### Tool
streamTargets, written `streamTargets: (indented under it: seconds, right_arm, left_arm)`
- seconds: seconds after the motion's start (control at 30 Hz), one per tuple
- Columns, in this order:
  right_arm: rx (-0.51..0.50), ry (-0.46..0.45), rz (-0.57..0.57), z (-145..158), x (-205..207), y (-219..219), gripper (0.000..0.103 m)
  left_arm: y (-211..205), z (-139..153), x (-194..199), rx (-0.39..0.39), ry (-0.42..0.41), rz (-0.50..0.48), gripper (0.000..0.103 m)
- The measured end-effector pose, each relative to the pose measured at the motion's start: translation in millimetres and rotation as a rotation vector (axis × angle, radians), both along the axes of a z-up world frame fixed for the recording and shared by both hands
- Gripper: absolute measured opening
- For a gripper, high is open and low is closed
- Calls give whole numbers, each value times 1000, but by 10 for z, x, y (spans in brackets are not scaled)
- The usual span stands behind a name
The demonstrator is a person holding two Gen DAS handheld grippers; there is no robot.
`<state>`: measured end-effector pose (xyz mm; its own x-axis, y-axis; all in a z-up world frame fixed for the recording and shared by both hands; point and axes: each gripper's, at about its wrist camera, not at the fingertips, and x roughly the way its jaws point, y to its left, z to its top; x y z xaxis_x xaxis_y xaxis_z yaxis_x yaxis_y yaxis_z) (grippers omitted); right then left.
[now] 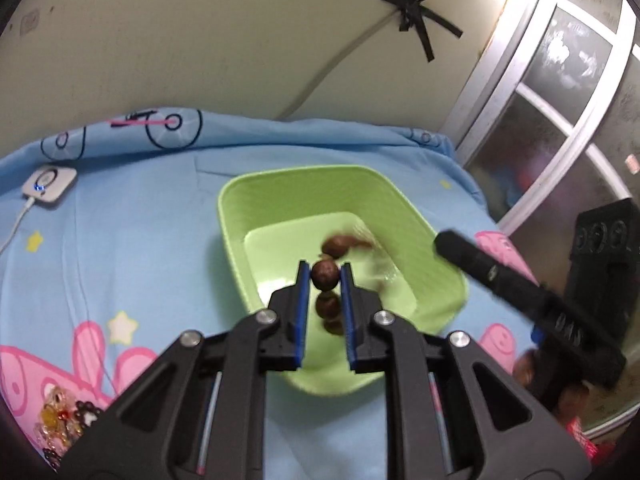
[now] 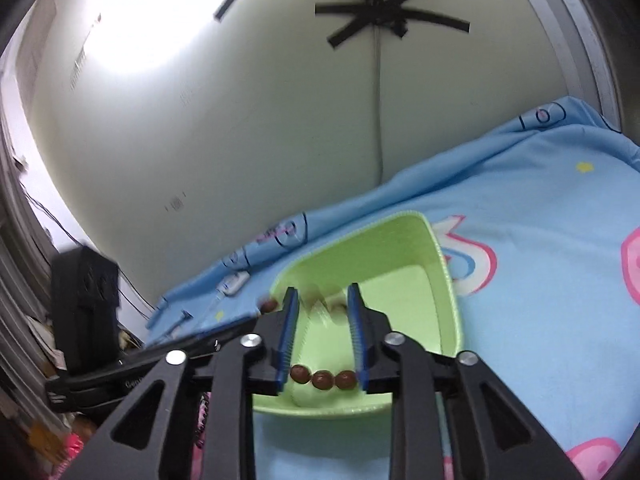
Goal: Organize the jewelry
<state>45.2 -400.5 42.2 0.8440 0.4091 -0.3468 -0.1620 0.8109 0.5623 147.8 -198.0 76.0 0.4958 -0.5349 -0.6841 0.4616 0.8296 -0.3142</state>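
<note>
A white charger [image 1: 49,182] lies on the blue cartoon sheet [image 1: 140,220] below a taped wall cable [image 1: 412,8].

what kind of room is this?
Likely a bedroom at home: a bed or table under a cartoon-print sheet set against a plain wall with a taped cable, a frosted sliding door beside it. The left gripper holds a bead bracelet over a green basket.
</note>
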Motion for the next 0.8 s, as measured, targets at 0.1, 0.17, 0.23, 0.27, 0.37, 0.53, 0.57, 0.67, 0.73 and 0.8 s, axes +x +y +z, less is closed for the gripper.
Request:
streamTargets:
  seconds: [0.1, 0.17, 0.23, 0.27, 0.37, 0.53, 0.57, 0.67, 0.73, 0.8]
  right_arm:
    - [7, -63, 16, 87, -87, 48, 12]
    - [27, -87, 87, 125, -88, 145, 12]
    - [11, -88, 154, 150, -67, 278, 12]
    - [3, -84, 181, 141, 31, 302, 12]
    - [-64, -85, 276, 142, 6, 627, 12]
    - [-156, -40, 401, 40, 48, 1060, 12]
    - [-175, -22, 428, 1, 31, 1169, 12]
    - [-245, 19, 484, -90, -60, 1470, 12]
    - [-279, 44, 530, -163, -100, 1617, 12]
    - [-325, 70, 574, -245, -120, 1793, 12]
  left_arm:
    - [390, 141, -190, -13, -61, 65, 14]
    - [780, 232, -337, -36, -89, 122, 14]
    - [1175, 281, -487, -28, -100, 199, 14]
    - [1301, 281, -540, -22, -98, 222, 14]
    - [1856, 223, -824, 14, -95, 318, 14]
    - [2358, -16, -1106, 25, -29, 419, 14]
    - [2413, -85, -1158, 25, -12, 426, 14]
    - [2495, -235, -1255, 19, 21, 428, 14]
    - [2524, -312, -1294, 10, 40, 426, 14]
    - [2528, -371, -1302, 3, 56, 425, 14]
